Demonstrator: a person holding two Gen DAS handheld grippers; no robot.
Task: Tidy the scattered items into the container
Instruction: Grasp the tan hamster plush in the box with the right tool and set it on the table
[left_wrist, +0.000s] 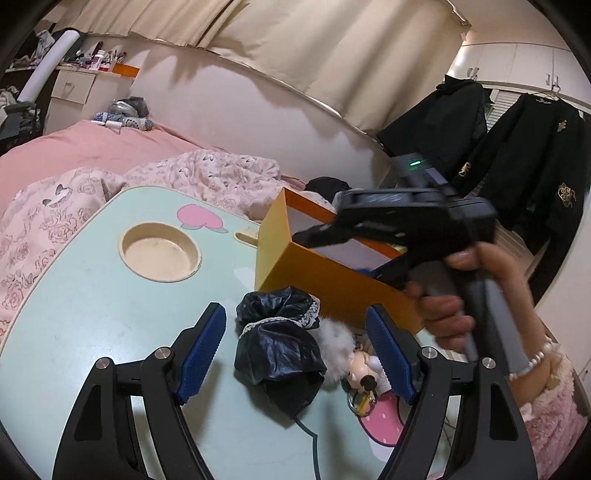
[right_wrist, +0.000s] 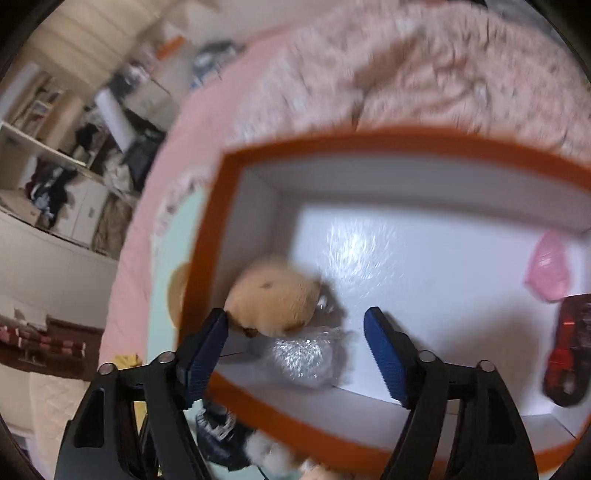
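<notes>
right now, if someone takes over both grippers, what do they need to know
Left gripper: open, low over the table, straddling the doll in the black dress; nothing held.
Right gripper: open and empty above the orange box.
Done: tan plush, clear plastic wrap, pink bag and a red and black item are in the box.
Left: the doll lies on the table beside the box.

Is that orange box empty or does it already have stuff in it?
Not empty: the orange box holds a tan plush toy, a pink bag and a red-black item.
</notes>
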